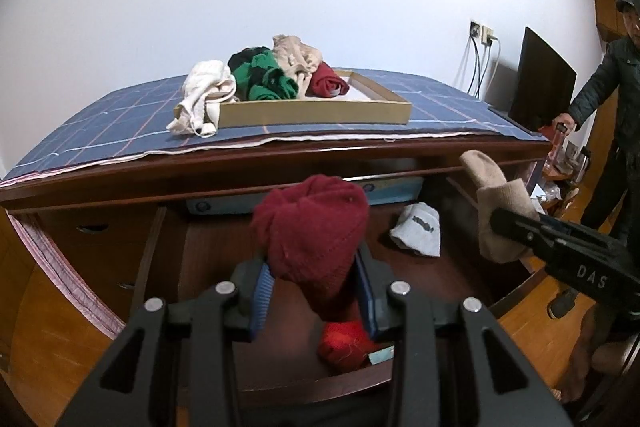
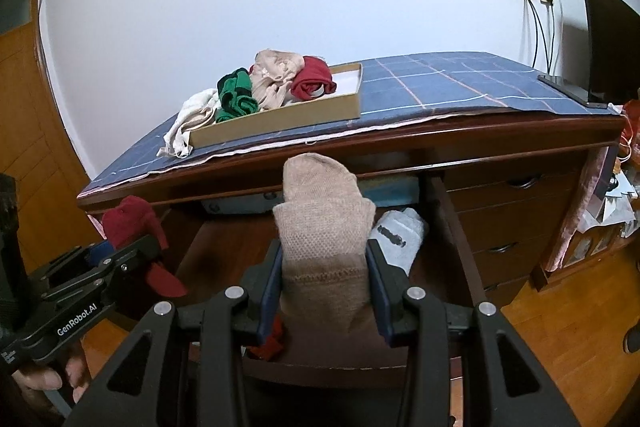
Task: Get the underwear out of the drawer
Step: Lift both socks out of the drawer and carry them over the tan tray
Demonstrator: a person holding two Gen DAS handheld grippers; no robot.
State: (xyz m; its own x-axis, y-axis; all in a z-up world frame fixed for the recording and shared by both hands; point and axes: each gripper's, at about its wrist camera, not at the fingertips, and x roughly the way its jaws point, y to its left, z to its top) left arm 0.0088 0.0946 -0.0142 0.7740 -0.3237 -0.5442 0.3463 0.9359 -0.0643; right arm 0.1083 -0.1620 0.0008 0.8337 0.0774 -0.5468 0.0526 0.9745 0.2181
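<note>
Two garments lifted above the open drawer (image 1: 168,227), one per gripper.
Left gripper (image 1: 316,279) pinches dark red bundle (image 1: 312,227); right gripper (image 2: 326,279) pinches beige sock (image 2: 320,211); both angled downward. Risk, judged: loose hanging ends may snag the drawer front or slip free before reaching the tray (image 1: 312,113) on the tabletop (image 1: 80,131).

We note a dark wooden dresser (image 1: 280,163), its top covered by a blue checked cloth (image 1: 100,123). On the cloth sits a shallow cardboard tray (image 1: 316,111), and a flat dark screen (image 1: 546,83) stands at the right end. We see the top drawer (image 2: 448,223) pulled open; a grey-white sock (image 1: 418,229) and a bright red garment (image 1: 344,343) lie on its floor.
</note>
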